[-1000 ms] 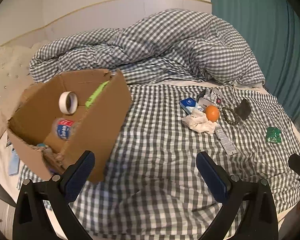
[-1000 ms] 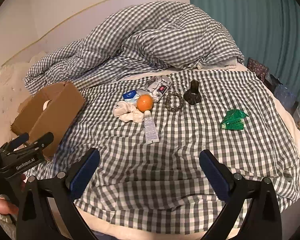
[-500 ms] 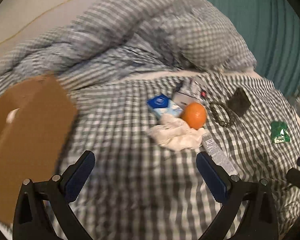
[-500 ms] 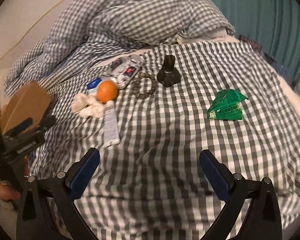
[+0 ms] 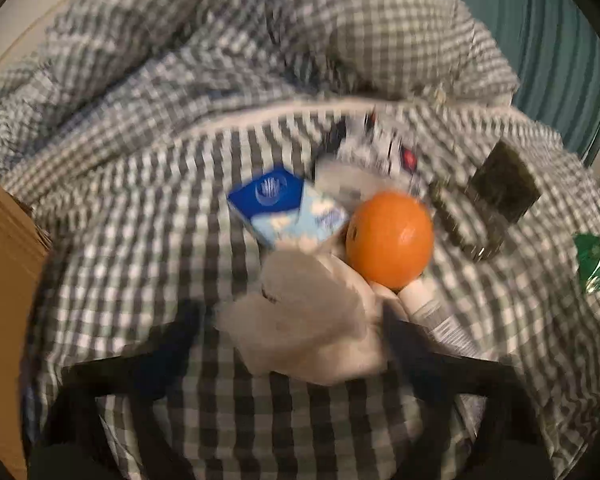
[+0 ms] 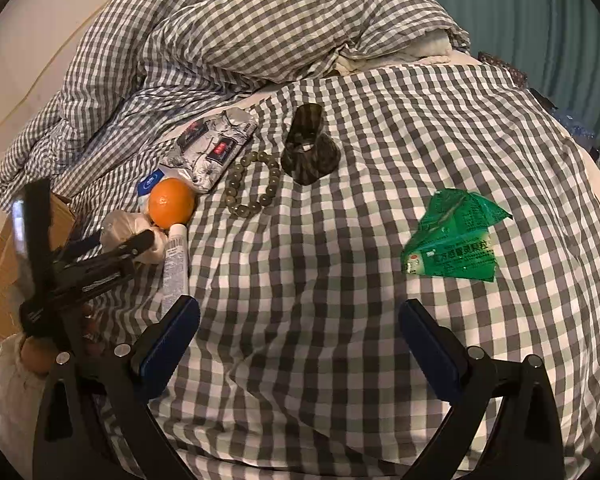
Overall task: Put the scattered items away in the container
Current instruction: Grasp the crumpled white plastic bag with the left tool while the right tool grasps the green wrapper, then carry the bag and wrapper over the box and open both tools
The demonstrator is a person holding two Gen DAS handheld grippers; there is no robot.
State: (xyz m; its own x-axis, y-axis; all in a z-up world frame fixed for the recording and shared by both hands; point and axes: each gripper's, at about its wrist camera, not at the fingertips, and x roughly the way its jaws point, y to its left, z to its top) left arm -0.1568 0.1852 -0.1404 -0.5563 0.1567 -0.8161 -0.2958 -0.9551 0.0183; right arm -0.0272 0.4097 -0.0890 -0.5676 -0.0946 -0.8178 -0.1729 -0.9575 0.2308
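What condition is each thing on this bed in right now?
Left hand-held gripper: jaws just closing, crumpled tissue between; grip unclear.
Right hand-held gripper: open, empty.
Orange: whole, resting against tissue.
Green packet: crumpled, lying apart.
Bead bracelet: flat loop.

My left wrist view is smeared by motion blur: the checks of the bedsheet (image 5: 148, 216) streak, the orange (image 5: 390, 238) and the crumpled white tissue (image 5: 300, 320) have soft edges, and the near gripper fingers dissolve into dark smudges. My right wrist view is sharp; I can read the weave of the checks and the print on the green packet (image 6: 454, 238). Light there is dim, warm indoor light, falling evenly, with soft shadows in the duvet (image 6: 260, 28) folds and a small highlight on the orange (image 6: 171, 202). Both fisheye pictures bend the bed outward and darken to black at the corners.
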